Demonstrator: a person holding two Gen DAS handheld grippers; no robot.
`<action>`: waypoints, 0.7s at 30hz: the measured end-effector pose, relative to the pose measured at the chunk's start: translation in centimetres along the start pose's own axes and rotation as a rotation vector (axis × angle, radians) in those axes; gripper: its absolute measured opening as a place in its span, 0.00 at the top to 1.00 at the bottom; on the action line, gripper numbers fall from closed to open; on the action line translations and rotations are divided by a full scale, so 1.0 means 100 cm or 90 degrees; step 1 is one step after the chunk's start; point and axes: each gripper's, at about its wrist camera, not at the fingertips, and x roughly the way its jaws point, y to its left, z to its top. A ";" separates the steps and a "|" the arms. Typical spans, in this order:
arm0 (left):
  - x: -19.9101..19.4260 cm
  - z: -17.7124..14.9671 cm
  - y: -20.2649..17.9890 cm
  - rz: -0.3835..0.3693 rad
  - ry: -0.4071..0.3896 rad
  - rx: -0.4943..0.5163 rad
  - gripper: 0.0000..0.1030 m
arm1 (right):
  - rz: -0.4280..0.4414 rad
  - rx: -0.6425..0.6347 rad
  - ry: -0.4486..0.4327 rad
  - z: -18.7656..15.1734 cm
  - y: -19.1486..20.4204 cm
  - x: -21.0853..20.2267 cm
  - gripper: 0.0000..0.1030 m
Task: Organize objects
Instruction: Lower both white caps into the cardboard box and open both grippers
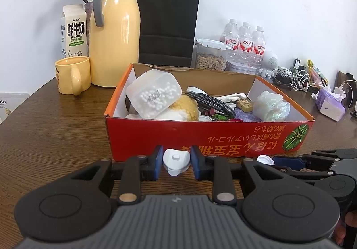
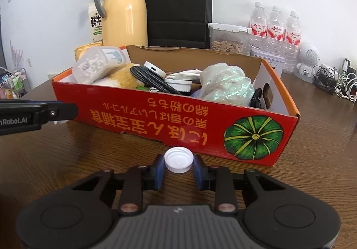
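Note:
A red cardboard box (image 1: 200, 137) (image 2: 156, 115) sits on the brown wooden table, filled with a clear tub of white beads (image 1: 154, 94), a braided cable (image 1: 212, 101), a shiny wrapped bundle (image 1: 271, 106) and other small items. My left gripper (image 1: 176, 163) is shut on a small white plastic dispenser piece (image 1: 175, 159), just in front of the box. My right gripper (image 2: 178, 166) is shut on a white bottle cap (image 2: 178, 159) in front of the box's pumpkin print; it also shows in the left wrist view (image 1: 265, 160).
Behind the box stand a yellow thermos jug (image 1: 115, 30), a yellow mug (image 1: 72, 75), a milk carton (image 1: 73, 32), a black paper bag (image 1: 167, 19), a seed container (image 1: 210, 54) and water bottles (image 1: 244, 41). Cables (image 1: 296, 77) and a tissue pack (image 1: 330, 104) lie right.

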 end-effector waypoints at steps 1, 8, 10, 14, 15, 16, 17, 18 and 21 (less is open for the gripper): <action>0.000 0.000 0.000 0.000 -0.002 -0.001 0.73 | 0.001 -0.001 -0.001 0.000 0.000 0.000 0.74; -0.007 0.002 -0.001 -0.006 -0.017 -0.002 0.73 | 0.004 -0.004 -0.037 0.000 0.002 -0.013 0.74; -0.011 0.005 -0.001 -0.010 -0.027 -0.006 0.73 | 0.006 -0.003 -0.058 0.001 0.003 -0.021 0.74; -0.022 0.018 -0.005 -0.013 -0.061 0.000 0.73 | 0.010 0.003 -0.099 0.010 -0.001 -0.038 0.74; -0.024 0.022 -0.006 -0.013 -0.068 0.002 0.73 | 0.010 0.003 -0.107 0.013 -0.003 -0.041 0.74; -0.024 0.026 -0.008 -0.012 -0.073 0.003 0.73 | 0.009 0.002 -0.116 0.016 -0.003 -0.045 0.74; -0.025 0.030 -0.009 -0.011 -0.078 0.004 0.73 | 0.007 0.001 -0.123 0.019 -0.004 -0.048 0.74; -0.024 0.035 -0.010 -0.011 -0.083 0.005 0.73 | 0.005 0.000 -0.129 0.022 -0.006 -0.050 0.74; -0.021 0.048 -0.014 -0.010 -0.095 0.007 0.73 | -0.004 0.001 -0.145 0.034 -0.010 -0.052 0.74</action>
